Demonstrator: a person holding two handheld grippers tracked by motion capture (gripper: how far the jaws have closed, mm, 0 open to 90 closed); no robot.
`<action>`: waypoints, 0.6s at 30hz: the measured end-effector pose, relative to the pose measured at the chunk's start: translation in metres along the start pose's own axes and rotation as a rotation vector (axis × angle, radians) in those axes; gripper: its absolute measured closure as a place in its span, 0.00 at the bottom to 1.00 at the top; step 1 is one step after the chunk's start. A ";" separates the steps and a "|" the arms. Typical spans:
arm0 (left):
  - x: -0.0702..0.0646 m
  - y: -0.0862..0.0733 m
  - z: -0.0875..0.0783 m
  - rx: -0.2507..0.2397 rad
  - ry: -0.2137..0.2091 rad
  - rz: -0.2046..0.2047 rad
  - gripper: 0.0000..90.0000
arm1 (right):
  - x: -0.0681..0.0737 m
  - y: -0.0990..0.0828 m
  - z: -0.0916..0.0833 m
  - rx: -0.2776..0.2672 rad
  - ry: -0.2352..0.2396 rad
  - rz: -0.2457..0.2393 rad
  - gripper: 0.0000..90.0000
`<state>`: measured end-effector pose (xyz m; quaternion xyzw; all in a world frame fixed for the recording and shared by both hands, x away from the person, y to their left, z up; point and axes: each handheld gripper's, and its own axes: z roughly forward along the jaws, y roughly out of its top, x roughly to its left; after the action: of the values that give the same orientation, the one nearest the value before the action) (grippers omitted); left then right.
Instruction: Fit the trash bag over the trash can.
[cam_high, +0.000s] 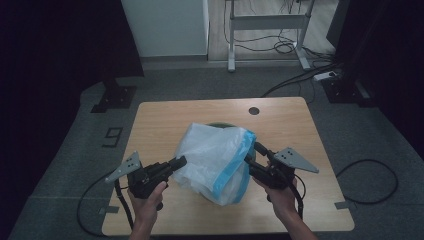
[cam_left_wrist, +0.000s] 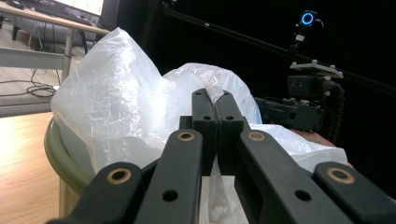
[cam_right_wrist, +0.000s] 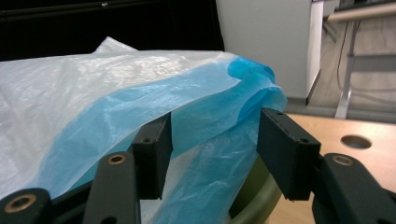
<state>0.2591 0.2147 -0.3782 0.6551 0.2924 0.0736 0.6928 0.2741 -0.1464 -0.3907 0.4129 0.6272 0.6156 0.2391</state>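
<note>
Looks like they're mid-way fitting the bag (cam_high: 215, 160) over the green bin (cam_left_wrist: 63, 156) at table (cam_high: 160, 125) centre: left tongs (cam_high: 179, 162) pinch its 9 o'clock edge, right tongs (cam_high: 252, 152) gape wide around the blue hem (cam_right_wrist: 187, 107), so next they'd need to clamp.

Left gripper (cam_left_wrist: 215, 105) jaws pressed together, pinching a fold of white plastic bag (cam_left_wrist: 116, 102) between the tips. Bag crumpled, bulging up over the olive-green rim (cam_left_wrist: 60, 156) of a round container, draped down its side. Wooden table (cam_left_wrist: 21, 158) at left, under the container. Right gripper (cam_left_wrist: 299, 109) farther off at right, just beyond the bag, jaw state unclear. Small camera with blue ring light (cam_left_wrist: 307, 19) on a black rail above it. Desk legs and cables (cam_left_wrist: 32, 86) on floor, far left.
</note>
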 end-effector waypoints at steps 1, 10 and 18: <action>0.000 0.000 0.000 0.000 -0.001 -0.001 0.99 | -0.001 0.000 0.001 0.005 0.005 0.013 0.49; 0.003 -0.003 -0.001 -0.007 -0.019 -0.011 0.99 | -0.004 0.001 0.012 0.018 0.043 0.068 0.48; 0.004 -0.004 -0.001 -0.008 -0.032 -0.012 0.99 | -0.003 0.005 0.022 0.040 0.053 0.092 0.53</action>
<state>0.2603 0.2169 -0.3834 0.6518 0.2849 0.0599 0.7003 0.2946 -0.1366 -0.3891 0.4295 0.6259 0.6239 0.1858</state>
